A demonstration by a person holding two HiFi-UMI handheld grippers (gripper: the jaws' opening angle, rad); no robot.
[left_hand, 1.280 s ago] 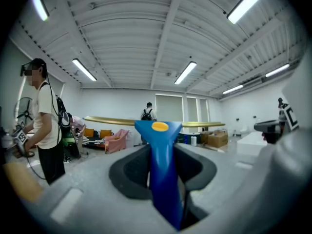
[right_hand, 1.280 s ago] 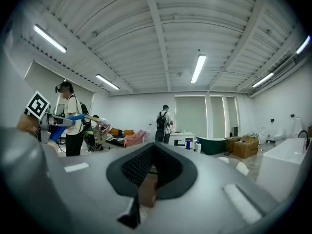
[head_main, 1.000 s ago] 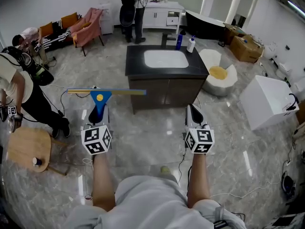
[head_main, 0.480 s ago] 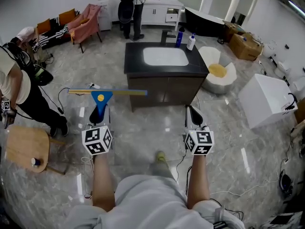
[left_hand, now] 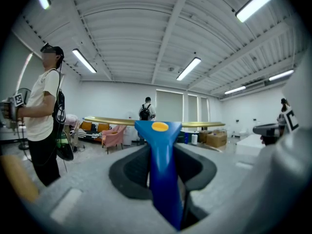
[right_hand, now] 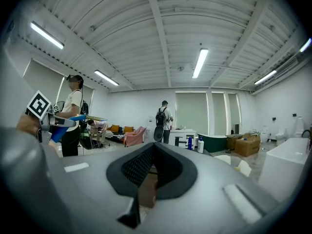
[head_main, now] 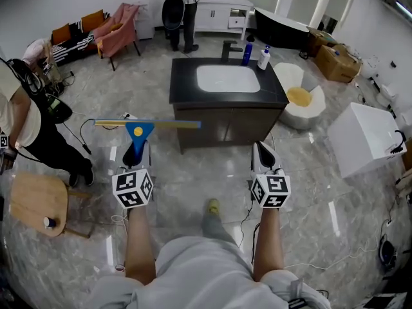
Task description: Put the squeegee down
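Note:
The squeegee [head_main: 138, 134] has a blue handle and a long yellow blade [head_main: 167, 125] that lies level across the left gripper's front. My left gripper [head_main: 134, 153] is shut on the handle and points toward a black-topped vanity [head_main: 183, 90] with a white basin [head_main: 227, 79]. In the left gripper view the blue handle [left_hand: 162, 174] runs up between the dark pads of the left gripper [left_hand: 163, 152], with the blade [left_hand: 107, 121] crossing at the top. My right gripper [head_main: 261, 152] is level beside it, shut with nothing in it. In the right gripper view the right gripper [right_hand: 153, 147] shows its pads meeting at the tips.
A blue bottle [head_main: 246, 53] and a white bottle [head_main: 263, 58] stand at the vanity's back edge. A person [head_main: 19, 118] and a round wooden stool [head_main: 35, 201] are at the left. A white box [head_main: 370, 137] and a white tub chair [head_main: 297, 98] are at the right. Cables lie on the floor.
The holder has stepped forward and a foot now shows on the floor below the grippers. Both grippers keep their pose, and the squeegee stays in the left one.

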